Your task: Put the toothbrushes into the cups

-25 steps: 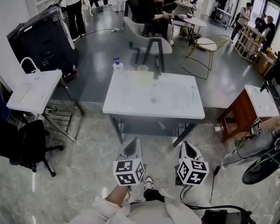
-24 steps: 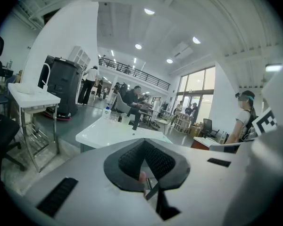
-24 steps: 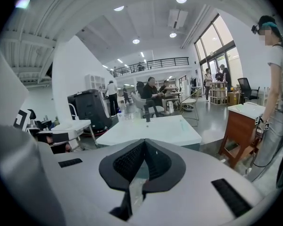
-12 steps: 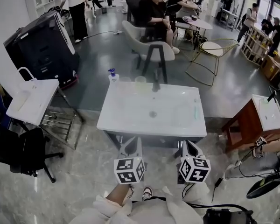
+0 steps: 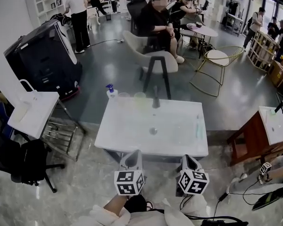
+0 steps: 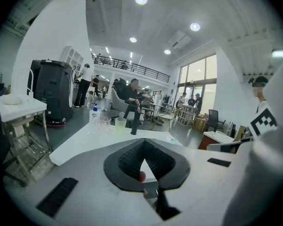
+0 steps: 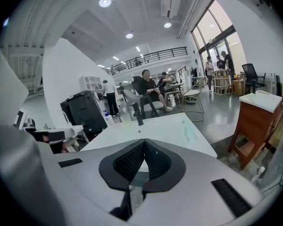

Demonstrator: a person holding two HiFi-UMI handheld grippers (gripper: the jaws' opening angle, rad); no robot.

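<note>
The toothbrushes (image 5: pixel 196 126) lie flat near the right side of the white bench (image 5: pixel 132 140). They look pale green, but they are too blurry to count. The cups (image 5: pixel 140 96) stand at the far edge, well apart from them, next to a soap bottle (image 5: pixel 111 91) and a dark tap (image 5: pixel 156 100).

A toothbrush is likely light, thin and stiff, with a smooth handle that could slip. The middle of the handle looks like the best place to pinch it, so it does not tip. The cups look light too, and a bump could knock them over.

The left gripper (image 5: pixel 132 153) and the right gripper (image 5: pixel 186 158) are held low, side by side, just short of the near edge. Both point forward at the bench. Each has its fingers closed together, with nothing between them.
</note>
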